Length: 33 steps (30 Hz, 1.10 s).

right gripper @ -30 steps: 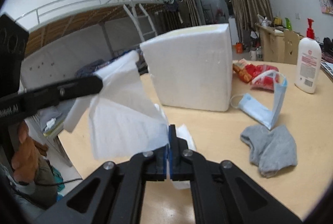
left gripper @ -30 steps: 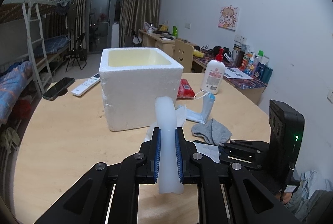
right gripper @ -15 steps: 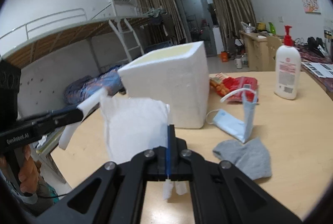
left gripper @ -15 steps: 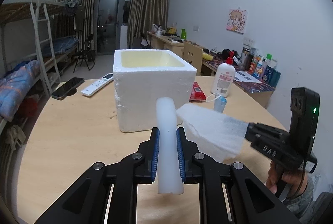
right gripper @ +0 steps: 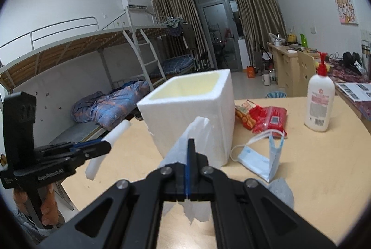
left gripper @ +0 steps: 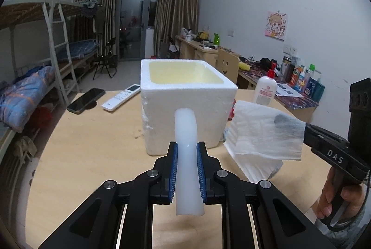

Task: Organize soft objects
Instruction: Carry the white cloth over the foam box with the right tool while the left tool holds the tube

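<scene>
White tissue [right gripper: 185,151], pinched in the closed right hand-held gripper [right gripper: 188,170], is now lifted off the desk [left gripper: 92,144] beside the foam box [left gripper: 185,96], while a foam strip [left gripper: 186,156] is clamped by the left hand-held gripper [left gripper: 187,170], so boxing is judged next.

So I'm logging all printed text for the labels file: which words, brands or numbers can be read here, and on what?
"DAS": on the right gripper, seen from the left wrist.
Left gripper: white lettering on its side, too blurred to read.
Lotion bottle: pink label and barcode, unreadable.
Red snack packets: print unreadable.
</scene>
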Each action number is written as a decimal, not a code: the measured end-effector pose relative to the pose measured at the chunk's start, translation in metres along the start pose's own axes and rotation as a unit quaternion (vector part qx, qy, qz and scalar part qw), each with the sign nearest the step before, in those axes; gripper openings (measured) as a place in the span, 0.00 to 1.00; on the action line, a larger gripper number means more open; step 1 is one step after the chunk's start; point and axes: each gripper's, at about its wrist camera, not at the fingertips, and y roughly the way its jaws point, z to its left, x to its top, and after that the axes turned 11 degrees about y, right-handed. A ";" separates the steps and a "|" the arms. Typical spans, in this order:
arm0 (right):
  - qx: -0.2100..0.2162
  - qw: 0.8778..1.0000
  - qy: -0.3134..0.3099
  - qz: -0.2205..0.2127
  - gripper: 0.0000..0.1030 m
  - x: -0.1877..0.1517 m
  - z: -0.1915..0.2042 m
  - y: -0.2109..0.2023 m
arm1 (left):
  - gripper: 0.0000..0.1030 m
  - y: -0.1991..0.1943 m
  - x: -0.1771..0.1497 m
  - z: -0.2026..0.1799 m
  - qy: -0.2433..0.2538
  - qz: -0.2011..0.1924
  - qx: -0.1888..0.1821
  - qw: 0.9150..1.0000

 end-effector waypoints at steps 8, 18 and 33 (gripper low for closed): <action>0.013 1.000 -0.019 -0.017 0.01 0.031 0.021 -0.002 | 0.17 -0.008 0.027 0.006 0.002 -0.015 0.015 1.000; 0.017 0.998 -0.044 -0.037 0.01 0.070 0.042 0.006 | 0.17 0.002 0.067 0.020 0.000 -0.020 0.032 0.999; 0.014 0.993 -0.081 -0.081 0.01 0.126 0.061 0.028 | 0.17 0.033 0.125 0.036 0.013 -0.035 0.023 0.999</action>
